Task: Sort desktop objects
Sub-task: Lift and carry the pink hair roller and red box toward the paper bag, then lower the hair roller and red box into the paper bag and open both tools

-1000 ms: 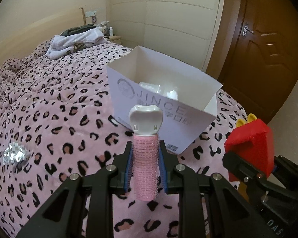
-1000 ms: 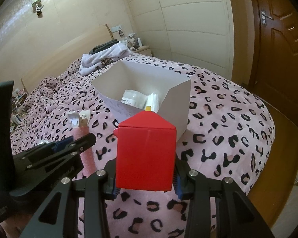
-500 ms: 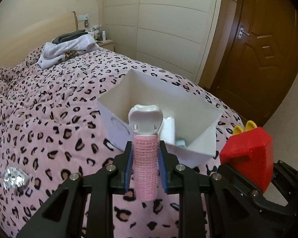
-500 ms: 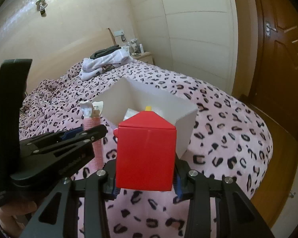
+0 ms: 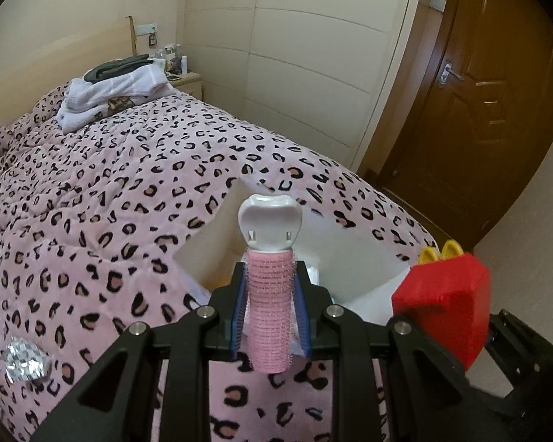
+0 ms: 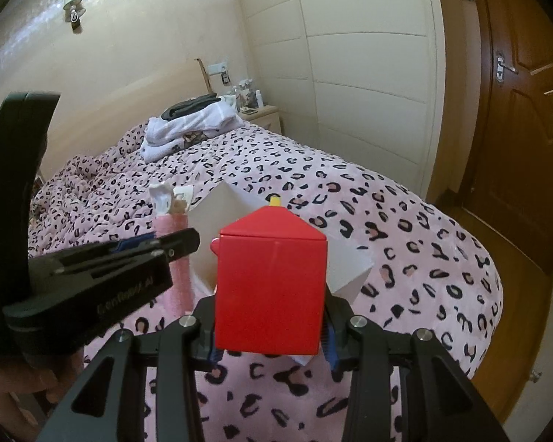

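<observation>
My left gripper [image 5: 271, 309] is shut on a pink hair roller [image 5: 270, 305] with a white tooth-shaped cap, held upright. Behind and below it stands an open white cardboard box [image 5: 354, 258] on the bed. My right gripper [image 6: 271, 326] is shut on a red house-shaped box [image 6: 271, 287] with yellow arches on top. In the left wrist view that red box [image 5: 444, 302] hangs at the right, beside the white box. In the right wrist view the left gripper [image 6: 173, 243] with the roller [image 6: 171, 228] is at the left, and the white box [image 6: 344, 269] is mostly hidden behind the red one.
The bed has a pink leopard-print cover [image 5: 110, 202]. A crumpled silver foil piece [image 5: 25, 362] lies at the lower left. Folded white towels [image 5: 110, 94] sit at the bed's far end by a nightstand [image 5: 186, 83]. A wooden door [image 5: 497, 92] and bare floor are at the right.
Both grippers have risen and come nearer the white box, which now sits lower in both views and is more hidden behind the held objects. Both grips are unchanged.
</observation>
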